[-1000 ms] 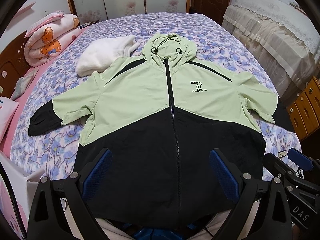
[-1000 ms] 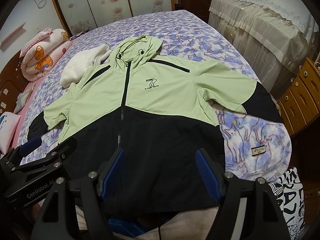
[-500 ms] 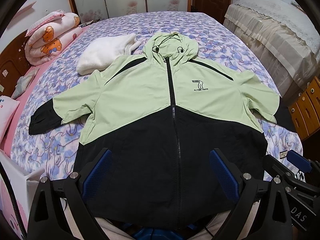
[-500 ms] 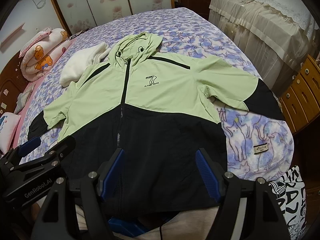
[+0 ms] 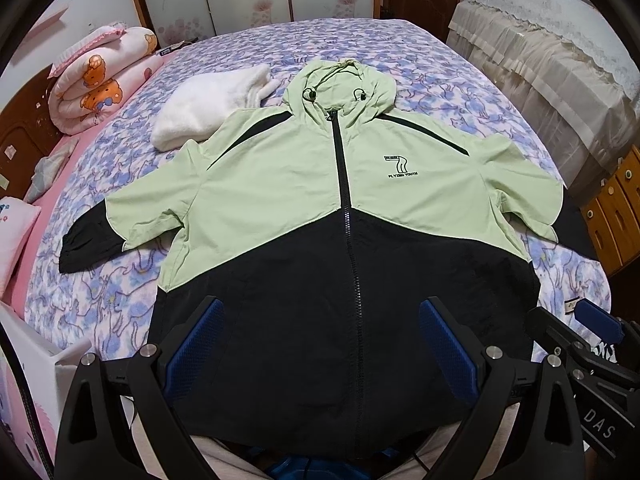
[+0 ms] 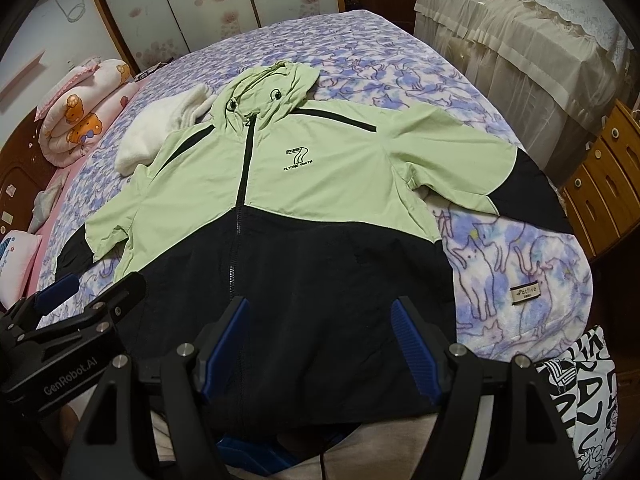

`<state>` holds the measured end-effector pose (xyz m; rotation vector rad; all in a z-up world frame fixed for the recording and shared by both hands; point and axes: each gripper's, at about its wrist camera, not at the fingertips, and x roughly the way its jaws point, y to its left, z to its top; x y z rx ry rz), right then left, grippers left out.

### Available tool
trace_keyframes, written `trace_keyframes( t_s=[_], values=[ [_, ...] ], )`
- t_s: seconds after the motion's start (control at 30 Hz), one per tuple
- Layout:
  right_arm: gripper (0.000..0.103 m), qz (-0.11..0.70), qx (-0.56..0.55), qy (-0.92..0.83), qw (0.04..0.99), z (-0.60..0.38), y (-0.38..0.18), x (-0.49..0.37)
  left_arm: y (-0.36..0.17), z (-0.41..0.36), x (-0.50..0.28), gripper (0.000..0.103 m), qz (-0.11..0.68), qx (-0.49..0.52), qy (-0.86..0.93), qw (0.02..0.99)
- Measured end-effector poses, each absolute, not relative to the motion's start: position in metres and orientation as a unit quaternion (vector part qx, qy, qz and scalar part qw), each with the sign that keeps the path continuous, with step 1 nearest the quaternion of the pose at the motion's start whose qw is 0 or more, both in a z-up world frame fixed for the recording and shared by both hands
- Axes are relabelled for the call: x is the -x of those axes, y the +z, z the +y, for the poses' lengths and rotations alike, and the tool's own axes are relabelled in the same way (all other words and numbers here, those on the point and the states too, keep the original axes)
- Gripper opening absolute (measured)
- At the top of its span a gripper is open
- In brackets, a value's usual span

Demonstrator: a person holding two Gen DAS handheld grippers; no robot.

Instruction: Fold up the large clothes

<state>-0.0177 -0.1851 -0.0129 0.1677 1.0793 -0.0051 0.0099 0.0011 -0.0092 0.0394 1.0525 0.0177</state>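
Both the left claw [image 5: 320, 344] and the right claw [image 6: 320, 340] hover spread wide and empty over the hem of the jacket [image 5: 344, 208], which lies flat, zipped, on the bed [image 5: 452, 80]. Its right sleeve reaches the bed's edge; open blanket lies beyond the hood. The view has barely shifted since a second ago.

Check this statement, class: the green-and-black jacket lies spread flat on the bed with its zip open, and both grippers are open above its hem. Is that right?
One mistake: the jacket is zipped shut up to the hood, as the left wrist view shows. It lies flat on the bed, with the left gripper and right gripper open above its hem.
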Motion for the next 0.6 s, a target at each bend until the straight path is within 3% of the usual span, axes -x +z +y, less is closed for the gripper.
trace_keyframes(
  t_s=[0.6],
  values=[
    [0.074,0.494,-0.105,-0.025,0.863,-0.232,-0.003,0.005,0.005,-0.032,-0.032,0.097,0.495,-0.050,-0.015,0.867]
  ],
)
